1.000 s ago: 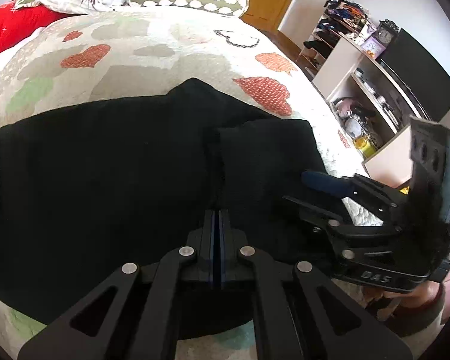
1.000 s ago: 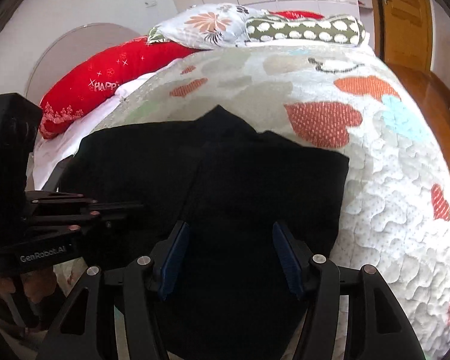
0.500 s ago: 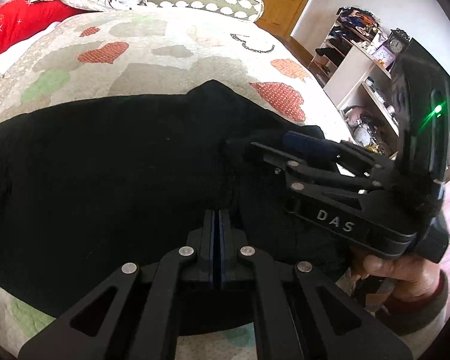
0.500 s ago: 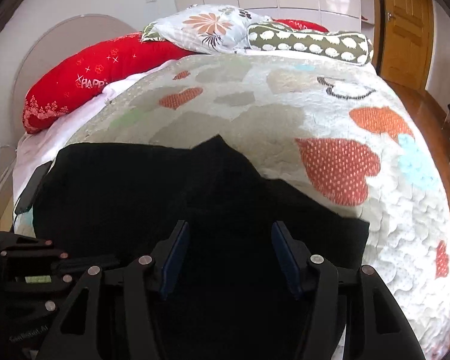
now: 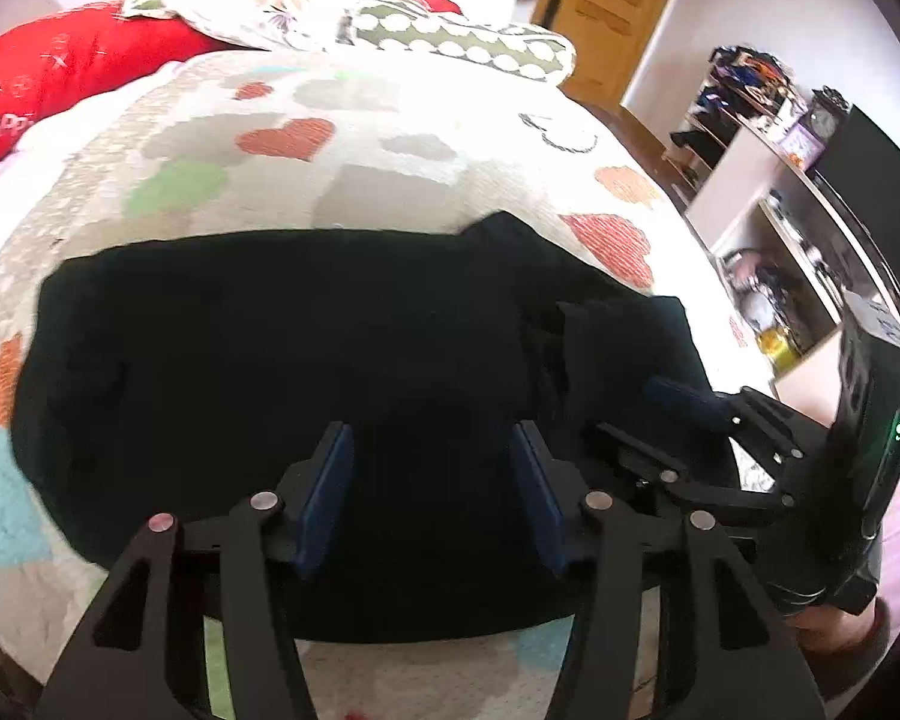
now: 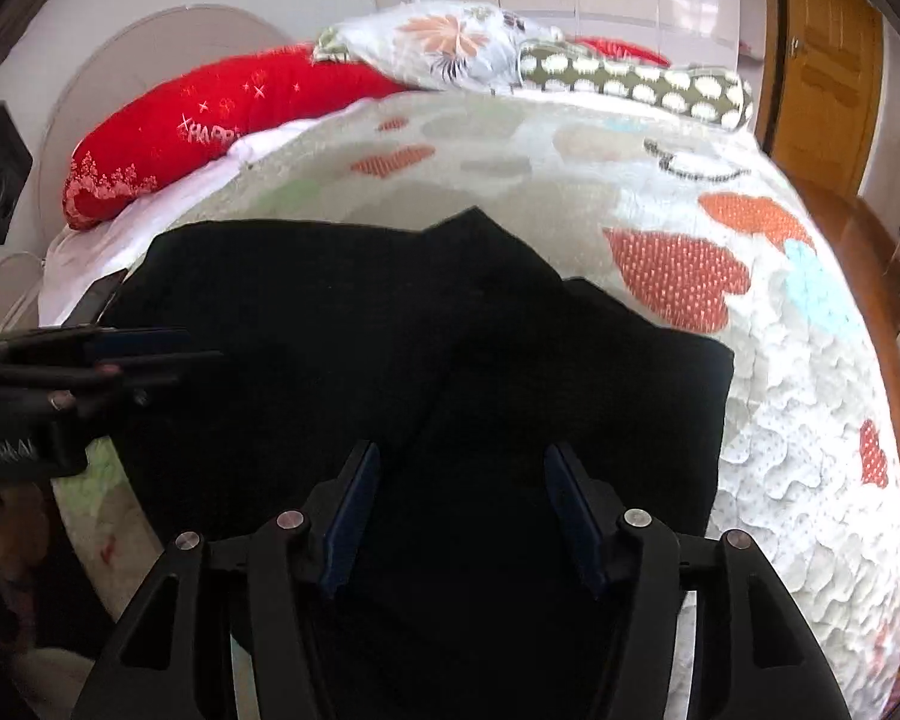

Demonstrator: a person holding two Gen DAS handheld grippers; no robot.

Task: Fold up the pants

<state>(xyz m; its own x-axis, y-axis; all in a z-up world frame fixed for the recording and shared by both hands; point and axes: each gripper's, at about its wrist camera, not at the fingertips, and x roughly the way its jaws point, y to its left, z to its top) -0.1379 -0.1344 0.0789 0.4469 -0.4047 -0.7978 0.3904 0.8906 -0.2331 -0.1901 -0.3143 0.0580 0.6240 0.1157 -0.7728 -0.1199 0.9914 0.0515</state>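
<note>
Black pants (image 5: pixel 282 354) lie flat across the near part of a quilted bed, with a folded layer on their right end (image 6: pixel 576 396). My left gripper (image 5: pixel 432 450) is open and empty, just above the pants' near edge. My right gripper (image 6: pixel 459 474) is open and empty above the folded right part. In the left wrist view the right gripper (image 5: pixel 678 402) reaches in from the right; in the right wrist view the left gripper (image 6: pixel 168 345) reaches in from the left.
The quilt (image 5: pixel 354 138) has heart patches. A red pillow (image 6: pixel 210 120), a floral pillow (image 6: pixel 444 39) and a green dotted bolster (image 6: pixel 636 81) lie at the headboard. A wooden door (image 5: pixel 606 6) and shelves with a black TV (image 5: pixel 870 192) stand to the right.
My left gripper has opened and let go of the pants fabric. The right gripper has drawn back toward the near right edge.
</note>
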